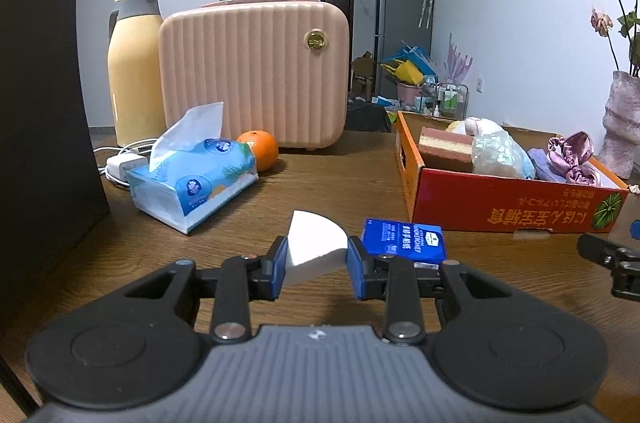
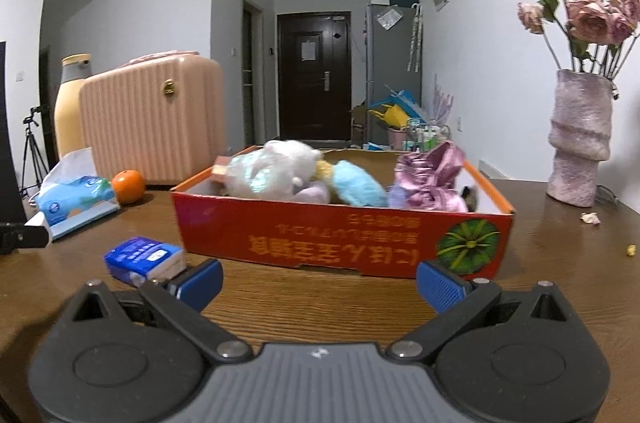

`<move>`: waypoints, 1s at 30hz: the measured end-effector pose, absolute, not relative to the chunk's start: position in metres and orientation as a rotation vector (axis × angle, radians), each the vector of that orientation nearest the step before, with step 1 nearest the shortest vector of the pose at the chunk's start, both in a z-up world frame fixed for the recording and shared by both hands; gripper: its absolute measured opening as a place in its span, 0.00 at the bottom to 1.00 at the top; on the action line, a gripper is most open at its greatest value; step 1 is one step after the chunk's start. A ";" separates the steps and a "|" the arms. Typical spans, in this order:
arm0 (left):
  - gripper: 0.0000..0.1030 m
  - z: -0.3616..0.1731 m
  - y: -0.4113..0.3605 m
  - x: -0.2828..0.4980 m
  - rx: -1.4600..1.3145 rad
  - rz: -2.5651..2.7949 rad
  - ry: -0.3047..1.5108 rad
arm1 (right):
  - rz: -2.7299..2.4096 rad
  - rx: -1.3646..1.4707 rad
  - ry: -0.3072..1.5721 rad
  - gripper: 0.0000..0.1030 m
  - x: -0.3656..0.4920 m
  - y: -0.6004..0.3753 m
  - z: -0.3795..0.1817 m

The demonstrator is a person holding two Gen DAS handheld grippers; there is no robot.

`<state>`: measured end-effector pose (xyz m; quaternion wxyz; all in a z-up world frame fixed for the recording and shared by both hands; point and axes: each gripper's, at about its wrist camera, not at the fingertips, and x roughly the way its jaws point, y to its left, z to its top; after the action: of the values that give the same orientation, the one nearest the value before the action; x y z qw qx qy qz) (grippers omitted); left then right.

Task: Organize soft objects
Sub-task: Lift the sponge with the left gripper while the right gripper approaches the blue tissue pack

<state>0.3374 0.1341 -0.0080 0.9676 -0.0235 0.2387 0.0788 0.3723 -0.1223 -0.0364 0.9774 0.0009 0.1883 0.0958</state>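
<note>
My left gripper (image 1: 316,261) is shut on a white wedge-shaped sponge (image 1: 314,243), held just above the wooden table (image 1: 320,183). A blue handkerchief tissue pack (image 1: 404,238) lies on the table just right of it and shows in the right wrist view (image 2: 144,259) too. The orange-red cardboard box (image 1: 500,211) at the right holds a layered sponge (image 1: 446,143), a plush toy (image 1: 496,147) and a pink scrunchie (image 1: 572,155). My right gripper (image 2: 320,283) is open and empty in front of the box (image 2: 320,243).
A blue soft tissue pack (image 1: 192,175), an orange (image 1: 260,149), a pink case (image 1: 256,71), a yellow thermos (image 1: 134,63) and a charger (image 1: 124,163) stand at the back left. A dark panel (image 1: 40,103) rises at the left. A vase of dried roses (image 2: 580,139) stands at the right.
</note>
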 end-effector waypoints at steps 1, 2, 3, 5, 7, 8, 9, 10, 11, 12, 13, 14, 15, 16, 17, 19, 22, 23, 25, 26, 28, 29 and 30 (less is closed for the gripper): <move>0.31 -0.008 0.136 0.337 -0.047 0.159 0.480 | 0.198 0.001 0.382 1.00 0.373 -0.118 -0.036; 0.31 -0.007 0.138 0.336 -0.046 0.160 0.477 | 0.203 0.000 0.385 1.00 0.373 -0.114 -0.037; 0.31 -0.007 0.141 0.335 -0.046 0.161 0.475 | 0.208 -0.001 0.387 1.00 0.374 -0.110 -0.037; 0.31 -0.006 0.147 0.335 -0.046 0.164 0.472 | 0.218 -0.003 0.392 1.00 0.374 -0.102 -0.037; 0.31 -0.005 0.154 0.334 -0.049 0.170 0.467 | 0.229 -0.005 0.399 1.00 0.375 -0.093 -0.037; 0.31 -0.005 0.157 0.334 -0.048 0.174 0.465 | 0.235 -0.007 0.403 1.00 0.376 -0.089 -0.038; 0.31 -0.004 0.162 0.333 -0.047 0.182 0.462 | 0.241 -0.008 0.407 1.00 0.377 -0.085 -0.038; 0.31 -0.004 0.166 0.333 -0.047 0.189 0.460 | 0.249 -0.009 0.412 1.00 0.378 -0.080 -0.038; 0.31 -0.003 0.170 0.333 -0.048 0.196 0.458 | 0.254 -0.012 0.416 1.00 0.378 -0.075 -0.039; 0.31 -0.003 0.175 0.332 -0.052 0.200 0.457 | 0.258 -0.014 0.418 1.00 0.379 -0.071 -0.039; 0.31 -0.003 0.179 0.332 -0.054 0.204 0.457 | 0.263 -0.016 0.420 1.00 0.380 -0.066 -0.039; 0.31 -0.003 0.183 0.332 -0.056 0.208 0.456 | 0.269 -0.018 0.422 1.00 0.380 -0.061 -0.039; 0.31 -0.002 0.187 0.331 -0.058 0.211 0.454 | 0.275 -0.021 0.425 1.00 0.381 -0.056 -0.039; 0.31 -0.002 0.191 0.331 -0.060 0.214 0.451 | 0.282 -0.025 0.428 1.00 0.382 -0.051 -0.040; 0.31 -0.001 0.195 0.331 -0.060 0.216 0.449 | 0.287 -0.028 0.430 1.00 0.383 -0.046 -0.040; 0.31 -0.001 0.202 0.331 -0.058 0.221 0.447 | 0.298 -0.033 0.434 1.00 0.385 -0.036 -0.040; 0.31 -0.002 0.211 0.331 -0.057 0.227 0.449 | 0.308 -0.036 0.438 1.00 0.387 -0.020 -0.040; 0.31 -0.002 0.215 0.332 -0.059 0.228 0.451 | 0.312 -0.037 0.441 1.00 0.389 -0.016 -0.040; 0.31 -0.003 0.221 0.332 -0.059 0.231 0.453 | 0.321 -0.036 0.449 1.00 0.393 -0.006 -0.041; 0.31 -0.003 0.224 0.332 -0.057 0.231 0.453 | 0.323 -0.035 0.454 1.00 0.395 -0.002 -0.041; 0.31 -0.003 0.228 0.332 -0.053 0.233 0.452 | 0.322 -0.031 0.467 1.00 0.398 0.007 -0.041; 0.31 -0.003 0.231 0.332 -0.050 0.234 0.452 | 0.319 -0.031 0.474 1.00 0.400 0.010 -0.042; 0.31 -0.003 0.233 0.332 -0.047 0.235 0.451 | 0.318 -0.030 0.482 1.00 0.403 0.014 -0.042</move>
<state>0.3324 0.2332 -0.0032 0.9676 -0.0231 0.2231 0.1162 0.4027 0.0138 -0.0424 0.9585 -0.0147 0.2377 0.1568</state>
